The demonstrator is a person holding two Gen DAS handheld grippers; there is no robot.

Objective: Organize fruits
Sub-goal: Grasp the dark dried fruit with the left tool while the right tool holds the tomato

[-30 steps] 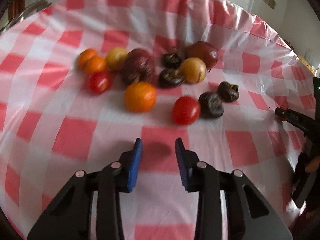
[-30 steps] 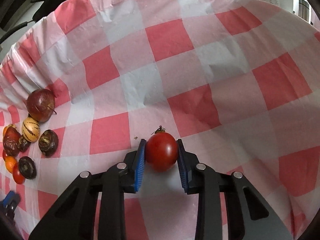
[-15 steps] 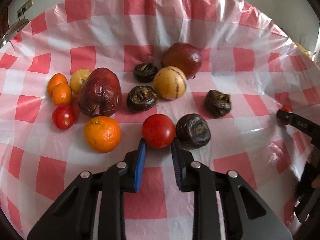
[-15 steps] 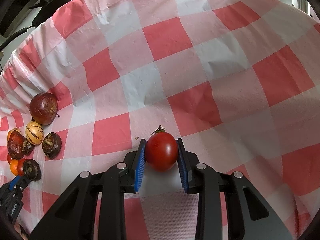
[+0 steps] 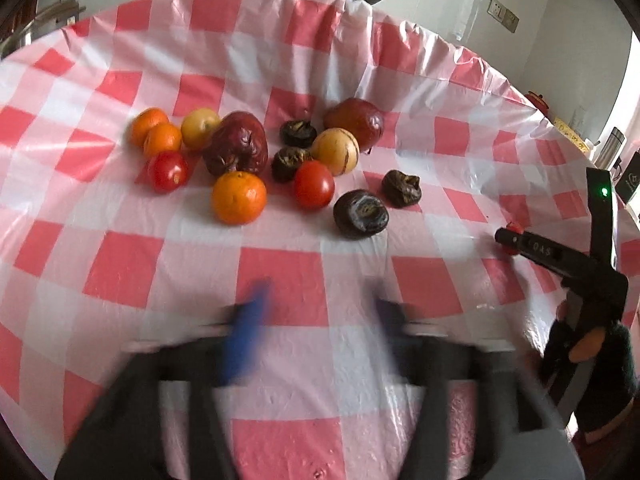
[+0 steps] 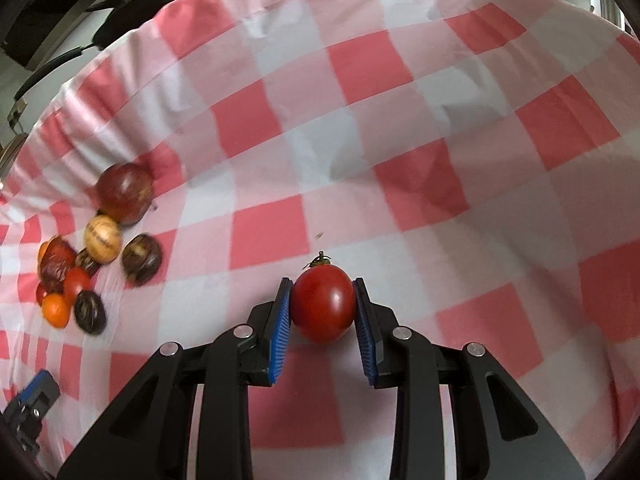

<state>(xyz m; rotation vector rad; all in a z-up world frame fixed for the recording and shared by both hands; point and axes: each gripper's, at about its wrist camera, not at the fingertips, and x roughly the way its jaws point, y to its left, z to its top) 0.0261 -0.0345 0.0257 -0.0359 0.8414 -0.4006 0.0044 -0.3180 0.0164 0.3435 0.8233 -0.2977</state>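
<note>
Released since half a second ago, the round red tomato (image 5: pixel 314 189) now sits on the red-and-white checked tablecloth (image 5: pixel 280 276) beside the striped yellow melon (image 5: pixel 335 151), well ahead of the blurred, wide-apart left gripper (image 5: pixel 320 312). Off to the side, the right gripper (image 6: pixel 322 312) stays clamped on a second red tomato (image 6: pixel 323 304).

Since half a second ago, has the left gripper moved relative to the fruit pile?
Yes. The left gripper has pulled back from the tomato it was nearly touching, and opened wider; the fruit now sits farther up the checkered cloth.

Fruit cluster (image 5: pixel 256 160) on tablecloth (image 5: pixel 280 280) (far-left side), one tomato (image 6: pixel 323 305) well apart, right.
</note>
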